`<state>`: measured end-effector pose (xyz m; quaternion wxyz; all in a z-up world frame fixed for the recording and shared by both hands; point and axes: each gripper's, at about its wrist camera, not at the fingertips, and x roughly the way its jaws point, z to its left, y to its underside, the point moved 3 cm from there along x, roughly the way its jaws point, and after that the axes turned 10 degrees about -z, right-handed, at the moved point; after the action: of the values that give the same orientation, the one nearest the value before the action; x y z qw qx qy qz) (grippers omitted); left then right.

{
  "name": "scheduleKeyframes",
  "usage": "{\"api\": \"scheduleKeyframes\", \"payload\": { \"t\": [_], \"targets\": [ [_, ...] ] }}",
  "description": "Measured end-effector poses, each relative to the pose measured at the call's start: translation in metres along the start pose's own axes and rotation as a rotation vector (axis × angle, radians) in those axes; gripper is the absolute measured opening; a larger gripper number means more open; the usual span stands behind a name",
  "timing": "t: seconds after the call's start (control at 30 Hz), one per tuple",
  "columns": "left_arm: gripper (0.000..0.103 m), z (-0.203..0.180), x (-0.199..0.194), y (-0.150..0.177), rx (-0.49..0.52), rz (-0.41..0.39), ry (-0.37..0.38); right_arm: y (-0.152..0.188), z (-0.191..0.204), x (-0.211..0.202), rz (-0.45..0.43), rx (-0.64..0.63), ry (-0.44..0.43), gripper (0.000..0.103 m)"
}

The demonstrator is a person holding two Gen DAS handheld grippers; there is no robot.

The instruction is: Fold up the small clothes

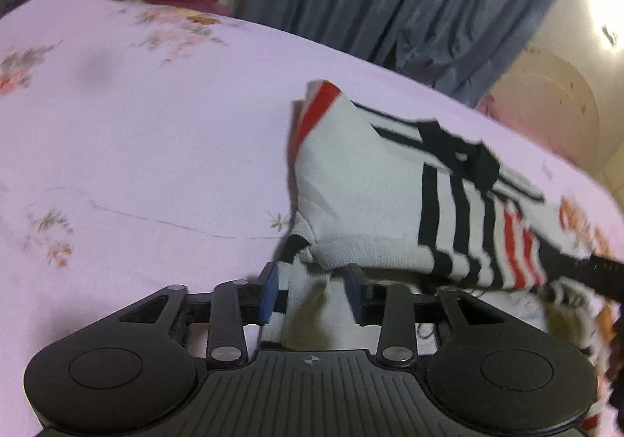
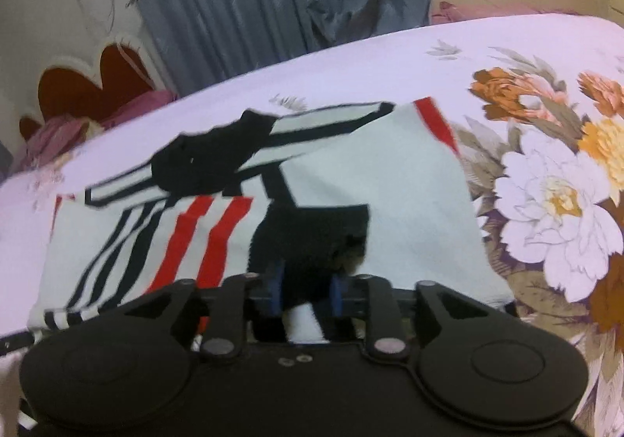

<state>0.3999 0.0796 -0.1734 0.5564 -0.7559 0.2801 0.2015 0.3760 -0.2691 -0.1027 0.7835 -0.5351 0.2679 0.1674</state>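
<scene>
— What does the left wrist camera show?

— The left gripper point(image 1: 312, 290), its blue-padded fingers point(image 1: 269, 292) drawn in on a bunched white edge of a small garment point(image 1: 362, 195). The cloth is white with black and red stripes, and it rises from the fingers and drapes away to the right over a bed point(image 1: 136, 132) covered in a pale pink floral sheet.

— And the right side?

— The right gripper point(image 2: 307, 290) has its fingers point(image 2: 336, 294) pinched close on a black patch of the same garment point(image 2: 351, 179), with a strip of white cloth showing between them. The garment lies spread across the bed point(image 2: 390, 58), near its far edge, just beside a large printed flower point(image 2: 553, 203) on the sheet.

— What lies past the bed?

— A grey-blue curtain point(image 2: 253, 0) hangs behind the far edge, and a dark red scalloped headboard point(image 2: 93, 86) stands toward the far left corner. Both views are blurred.
</scene>
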Motion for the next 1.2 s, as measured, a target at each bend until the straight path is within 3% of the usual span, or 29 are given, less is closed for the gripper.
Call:
{"api": "scheduleKeyframes", "payload": {
  "t": [0.17,0.27,0.4,0.6,0.77,0.87,1.0,1.07,1.1,1.13,1.2],
  "targets": [
    [0.043,-0.006,-0.008,-0.011,-0.009,-0.049,0.015,-0.009,-0.012,-0.001,-0.027,0.013,0.03,0.04],
    [0.043,-0.01,0.014,-0.022,-0.024,-0.047,0.009,-0.004,-0.014,0.01,0.018,0.023,0.032,0.045],
    [0.043,-0.015,0.056,-0.039,-0.063,-0.045,-0.004,-0.004,-0.01,0.017,0.015,0.046,0.02,0.045],
    [0.043,-0.019,0.113,-0.054,-0.064,-0.044,-0.02,-0.006,-0.005,0.024,0.002,0.024,0.022,0.031],
    [0.042,-0.014,0.134,-0.067,-0.049,-0.12,-0.069,-0.008,0.001,0.024,-0.024,-0.022,0.014,0.024],
    [0.03,-0.006,0.146,-0.071,-0.071,-0.139,-0.106,-0.01,0.01,0.025,-0.054,-0.063,0.002,0.022],
    [0.03,-0.005,0.155,-0.073,-0.056,-0.171,-0.129,-0.013,0.018,0.029,-0.067,-0.088,-0.023,0.02],
    [0.03,-0.004,0.159,-0.075,-0.067,-0.18,-0.137,-0.01,0.017,0.035,-0.063,-0.142,0.035,0.017],
    [0.03,-0.004,0.16,-0.076,-0.06,-0.181,-0.14,-0.007,0.009,0.04,-0.052,-0.156,0.083,0.01],
    [0.03,-0.006,0.16,-0.076,-0.045,-0.181,-0.144,-0.004,0.002,0.044,-0.037,-0.14,0.091,0.007],
    [0.03,-0.008,0.156,-0.075,-0.004,-0.183,-0.148,-0.006,0.001,0.043,-0.032,-0.134,0.081,0.01]
  ]
}}
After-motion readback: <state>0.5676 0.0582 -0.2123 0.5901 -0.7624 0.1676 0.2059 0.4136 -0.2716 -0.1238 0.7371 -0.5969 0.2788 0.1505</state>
